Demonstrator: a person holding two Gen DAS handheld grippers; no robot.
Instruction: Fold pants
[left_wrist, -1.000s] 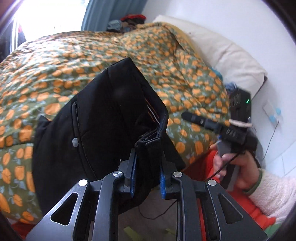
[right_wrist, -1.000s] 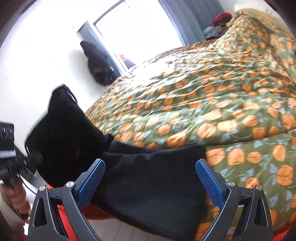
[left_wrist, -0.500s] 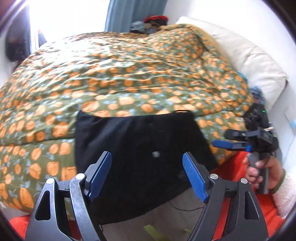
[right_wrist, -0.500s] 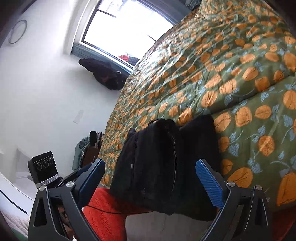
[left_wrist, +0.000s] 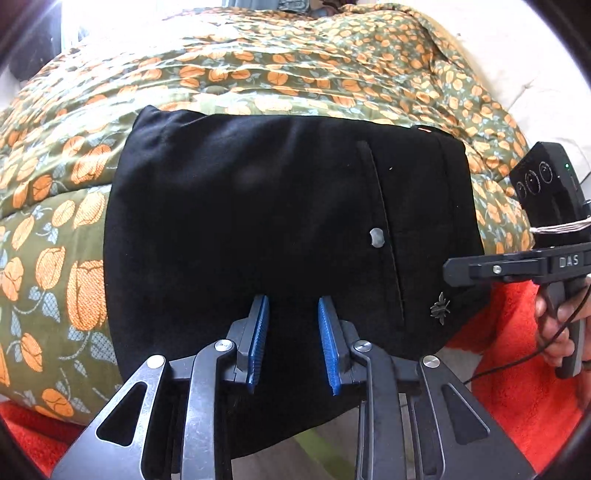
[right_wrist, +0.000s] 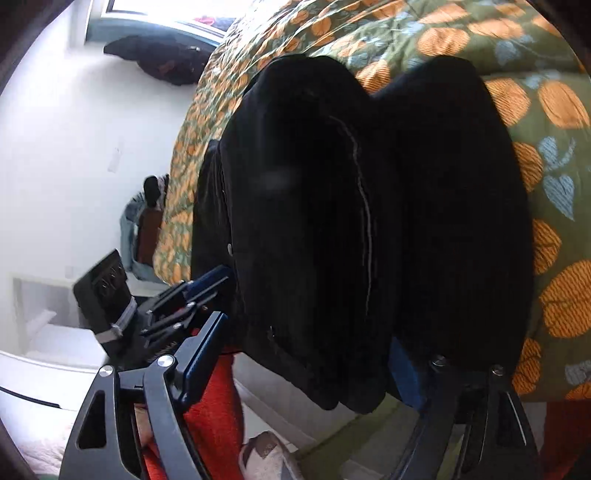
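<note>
We are working at a flowered quilt (left_wrist: 258, 85) where black pants (left_wrist: 258, 206) are lying folded and drooping over its edge, just ahead of our left claw (left_wrist: 293, 332), half-open and empty; our right claw (right_wrist: 306, 354) is spreading wide around their thick side. The soft, floppy cloth is wanting a pinch at the layered hem.

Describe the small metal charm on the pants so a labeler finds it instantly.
Start at the floral bedspread covering the bed, then the folded black pants draped over its near edge. Follow the long pocket seam down from the round silver button toward the lower right corner. There sits the charm: spiky and insect-shaped, unlike the flat round button above it.
</note>
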